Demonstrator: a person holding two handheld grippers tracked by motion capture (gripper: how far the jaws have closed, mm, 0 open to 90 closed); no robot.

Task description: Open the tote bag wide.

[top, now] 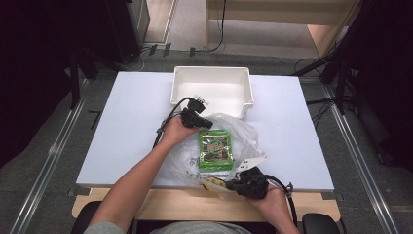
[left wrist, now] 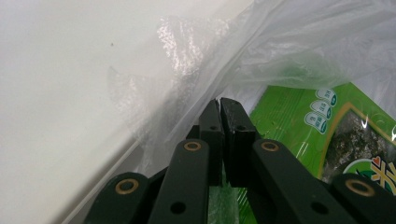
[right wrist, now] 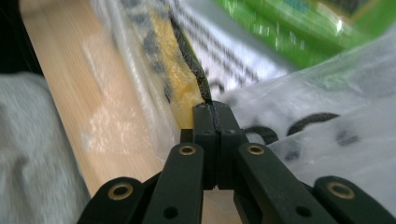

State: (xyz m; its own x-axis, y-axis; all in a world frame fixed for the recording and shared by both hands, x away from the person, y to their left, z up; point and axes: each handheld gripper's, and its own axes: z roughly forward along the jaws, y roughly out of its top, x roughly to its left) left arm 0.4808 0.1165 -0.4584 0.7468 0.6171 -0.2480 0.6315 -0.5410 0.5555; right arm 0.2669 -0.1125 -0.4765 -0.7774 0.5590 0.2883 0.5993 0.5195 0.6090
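Both grippers are clamped on the clear plastic bag [top: 234, 141], one at each end. The left gripper [top: 207, 123] has its jaws pressed together on the bag's film at the far edge, just short of the white bin [top: 213, 73]. The right gripper [top: 239, 184] has its jaws pressed together on the near edge of the bag, at the wooden front lip of the table [top: 122, 122].

The green snack packet [top: 215, 148] lies between the two grippers, inside the bag as far as can be judged. In the left gripper view it [left wrist: 299, 116] sits just right of the jaws under the film [left wrist: 261, 51]. In the right gripper view a yellow and black printed pack [right wrist: 184, 70] lies directly ahead of the jaws, also under the film.

Step in hand, as judged: the bag is held stretched by its two ends, ready for lifting or opening.

Next move calls for: both grips kept firm and both hands moved together, so that the thin film neither slips nor tears and the contents stay inside.
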